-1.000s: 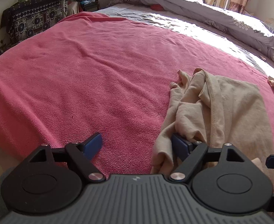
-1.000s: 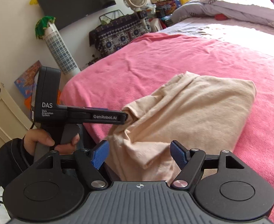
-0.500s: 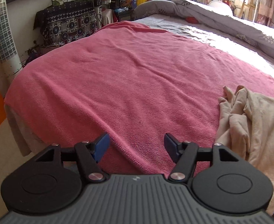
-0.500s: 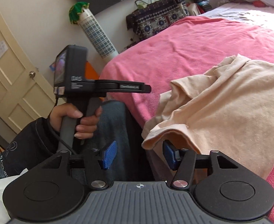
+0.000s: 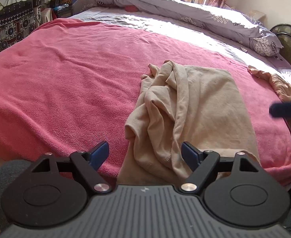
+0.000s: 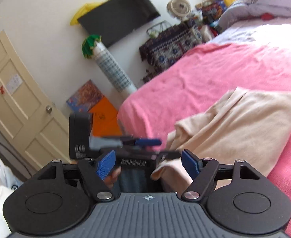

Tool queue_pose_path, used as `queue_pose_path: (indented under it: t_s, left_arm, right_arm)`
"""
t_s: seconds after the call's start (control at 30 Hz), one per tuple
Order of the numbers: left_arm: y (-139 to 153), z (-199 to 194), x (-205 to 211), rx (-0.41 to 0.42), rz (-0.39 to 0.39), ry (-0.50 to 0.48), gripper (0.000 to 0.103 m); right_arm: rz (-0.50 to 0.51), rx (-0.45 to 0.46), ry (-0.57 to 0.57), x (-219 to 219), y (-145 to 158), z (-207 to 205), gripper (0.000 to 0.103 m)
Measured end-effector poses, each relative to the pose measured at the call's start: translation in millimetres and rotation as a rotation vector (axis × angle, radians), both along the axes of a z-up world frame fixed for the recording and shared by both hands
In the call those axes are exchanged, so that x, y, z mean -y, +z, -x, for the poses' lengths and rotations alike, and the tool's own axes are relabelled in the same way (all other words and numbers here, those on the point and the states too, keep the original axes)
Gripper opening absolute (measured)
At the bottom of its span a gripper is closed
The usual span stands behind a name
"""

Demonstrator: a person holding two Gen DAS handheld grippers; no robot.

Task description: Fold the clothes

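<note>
A crumpled beige garment [image 5: 195,107] lies on the pink blanket [image 5: 70,75] and droops over the bed's near edge. My left gripper [image 5: 144,154] hovers just before that drooping part. Its jaws are opening, and folds of the cloth show between the blue pads without touching them. In the right wrist view the same garment [image 6: 236,123] spreads to the right. My right gripper [image 6: 148,164] is opening too, with a loose cloth corner in the gap, not pinched. The left gripper [image 6: 145,142] crosses right in front of it. One right-gripper finger [image 5: 286,109] pokes in at the left view's right edge.
A grey duvet [image 5: 185,10] covers the far half of the bed. Another peach garment [image 5: 274,81] lies at the blanket's right edge. Left of the bed stand a white tower fan [image 6: 113,69], a cream door [image 6: 20,103] and a patterned cloth-covered shelf [image 6: 171,43].
The left wrist view swung left off the garment, then came back onto it. The right gripper rose and now sits directly behind the left one. Both pairs of jaws narrowed, then widened again.
</note>
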State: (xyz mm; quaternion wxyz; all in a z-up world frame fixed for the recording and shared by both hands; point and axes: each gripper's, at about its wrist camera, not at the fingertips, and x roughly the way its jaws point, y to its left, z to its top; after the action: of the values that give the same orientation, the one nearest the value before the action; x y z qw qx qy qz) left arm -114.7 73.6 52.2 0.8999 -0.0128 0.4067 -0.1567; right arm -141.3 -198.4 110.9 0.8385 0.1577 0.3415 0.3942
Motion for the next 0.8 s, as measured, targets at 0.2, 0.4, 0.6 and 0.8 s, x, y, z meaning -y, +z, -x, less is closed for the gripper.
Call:
queue_pose_path:
  t_s: [0.2,0.4,0.6,0.8]
  left_arm:
    - [-8,14,23,0.058,-0.095,-0.052,0.083]
    - [-12,15,16,0.063,-0.094,-0.037,0.083]
    - [-14,10,-5,0.030,-0.008,0.019,0.083]
    - [-7,15,-21,0.067,0.022,0.059,0.083]
  right_arm:
    - [0.158,-0.001,-0.347,-1,-4,-85,0.061]
    - [0.202,-0.128,-0.321,-53,-47,-154,0.053]
    - [0.102,-0.199,-0.348,-75,-65,-182,0.047]
    - [0.107,-0.122,-0.306,-89,-43,-191,0.049]
